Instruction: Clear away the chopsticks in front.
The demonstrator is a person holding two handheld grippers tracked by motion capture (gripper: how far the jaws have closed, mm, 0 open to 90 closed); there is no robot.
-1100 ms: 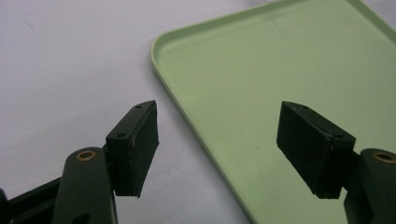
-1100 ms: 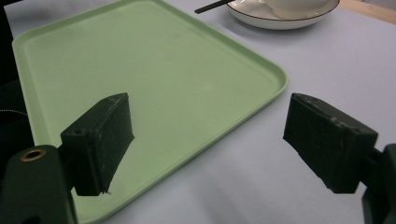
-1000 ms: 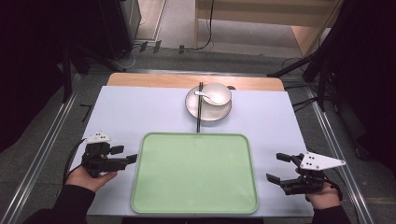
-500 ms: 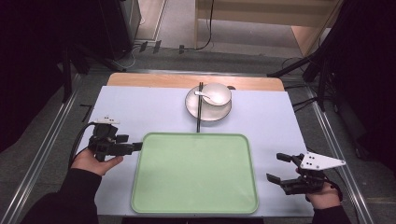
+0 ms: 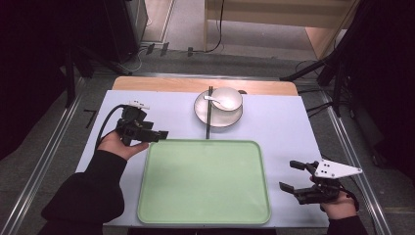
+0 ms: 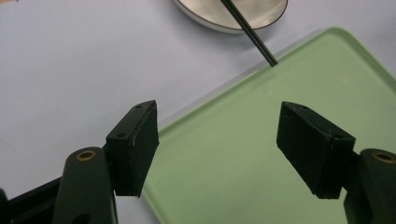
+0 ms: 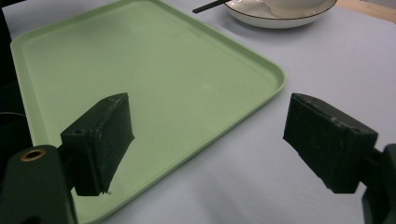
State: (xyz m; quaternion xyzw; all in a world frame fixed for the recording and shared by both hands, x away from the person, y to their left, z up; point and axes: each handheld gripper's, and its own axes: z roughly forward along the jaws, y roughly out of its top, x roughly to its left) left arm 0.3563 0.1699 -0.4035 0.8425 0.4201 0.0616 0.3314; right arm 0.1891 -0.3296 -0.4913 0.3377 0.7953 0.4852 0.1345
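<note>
Tray (image 5: 204, 183), green and bare, is laid flat mid-table (image 5: 288, 127). Left gripper (image 5: 157, 133) is held by its far left corner, right gripper (image 5: 289, 176) just off its right edge, fingers spread wide, nothing gripped.

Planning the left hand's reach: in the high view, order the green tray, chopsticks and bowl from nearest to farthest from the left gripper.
From the left gripper:
1. Green tray, just below its jaws.
2. Chopsticks, to the right, across the plate.
3. Bowl, farther right on the plate.
</note>
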